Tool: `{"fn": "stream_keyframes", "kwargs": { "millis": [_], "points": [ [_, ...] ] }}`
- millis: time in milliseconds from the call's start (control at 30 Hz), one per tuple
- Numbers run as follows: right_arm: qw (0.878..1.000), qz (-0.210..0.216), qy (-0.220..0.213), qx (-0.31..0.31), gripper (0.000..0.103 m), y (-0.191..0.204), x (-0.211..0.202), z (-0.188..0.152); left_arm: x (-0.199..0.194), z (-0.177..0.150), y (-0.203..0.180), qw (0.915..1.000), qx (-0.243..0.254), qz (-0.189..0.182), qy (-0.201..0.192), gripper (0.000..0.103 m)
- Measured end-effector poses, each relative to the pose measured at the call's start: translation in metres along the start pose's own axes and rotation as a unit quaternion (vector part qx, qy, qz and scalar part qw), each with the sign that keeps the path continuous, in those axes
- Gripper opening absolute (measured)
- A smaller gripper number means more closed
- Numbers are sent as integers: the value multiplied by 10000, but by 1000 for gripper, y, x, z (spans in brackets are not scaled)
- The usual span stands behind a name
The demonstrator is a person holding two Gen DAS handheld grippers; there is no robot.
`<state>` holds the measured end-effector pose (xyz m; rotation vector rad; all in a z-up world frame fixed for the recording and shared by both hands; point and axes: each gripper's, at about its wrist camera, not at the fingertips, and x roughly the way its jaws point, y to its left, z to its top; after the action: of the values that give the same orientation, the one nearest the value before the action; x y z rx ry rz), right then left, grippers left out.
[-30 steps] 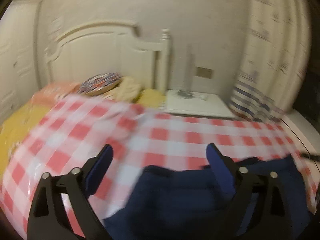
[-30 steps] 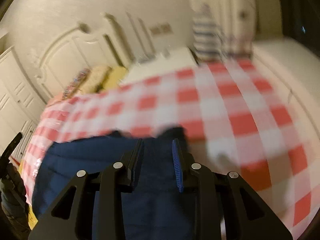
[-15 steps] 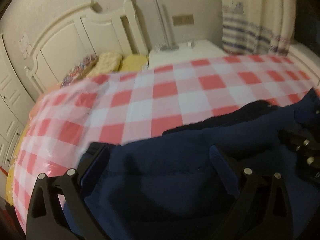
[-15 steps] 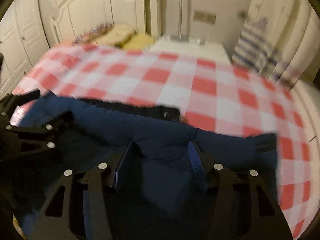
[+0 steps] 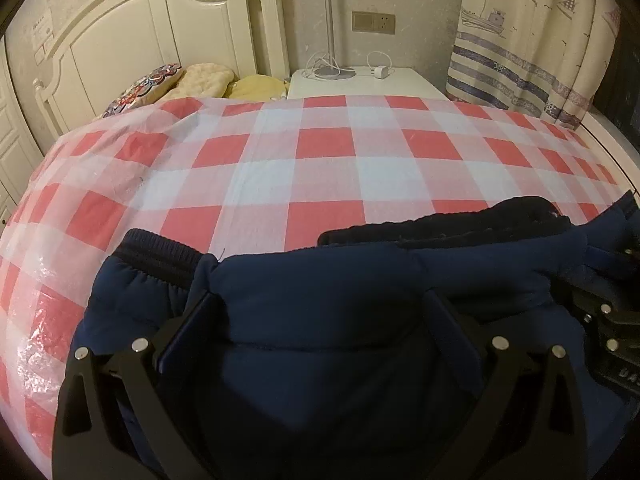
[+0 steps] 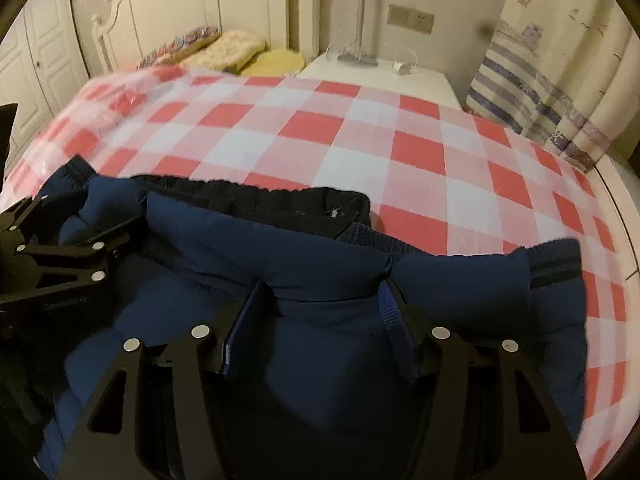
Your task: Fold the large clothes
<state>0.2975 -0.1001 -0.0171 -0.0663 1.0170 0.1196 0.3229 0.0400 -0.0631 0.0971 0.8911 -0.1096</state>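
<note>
A dark navy padded jacket [image 5: 320,280] with a black lining and ribbed cuffs lies bunched at the near edge of a bed under a red and white checked cover [image 5: 328,168]. My left gripper [image 5: 320,312] is open, its jaws wide apart over a thick fold of the jacket. My right gripper [image 6: 320,300] is open too, its jaws either side of a jacket [image 6: 340,272] fold. Each gripper shows in the other's view, the right one at the right edge [image 5: 600,312] and the left one at the left edge [image 6: 60,256].
A white headboard [image 5: 160,32] and pillows [image 5: 208,80] stand at the back left. A white bedside table [image 5: 360,80] with a lamp base and charger is behind the bed. A striped curtain [image 5: 540,40] hangs at the right.
Both grippers have swung to face the bed squarely and come down over the jacket. The right gripper's jaws have widened. The jacket now sits bunched between the jaws.
</note>
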Motion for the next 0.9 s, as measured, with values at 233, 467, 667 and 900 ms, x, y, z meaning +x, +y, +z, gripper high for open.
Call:
{"fn": "stream_keyframes", "kwargs": {
  "millis": [233,467,667,900],
  "points": [
    [9947,-297,-749,646,58,-51,-52,4,1,0,3,9999,-81,-92,13,101],
    [9913,154,-298,1270,64,-100,1,-20,3,2,5,9995,-187,-240,75,101],
    [9887,372,-477,1370,65,-104,-1,-27,-32,14,9,9993,-55,176,-327,101],
    [9887,346,-521,1365,65,-102,-1,-27,4,9,74,9968,-689,221,339,101]
  ]
}}
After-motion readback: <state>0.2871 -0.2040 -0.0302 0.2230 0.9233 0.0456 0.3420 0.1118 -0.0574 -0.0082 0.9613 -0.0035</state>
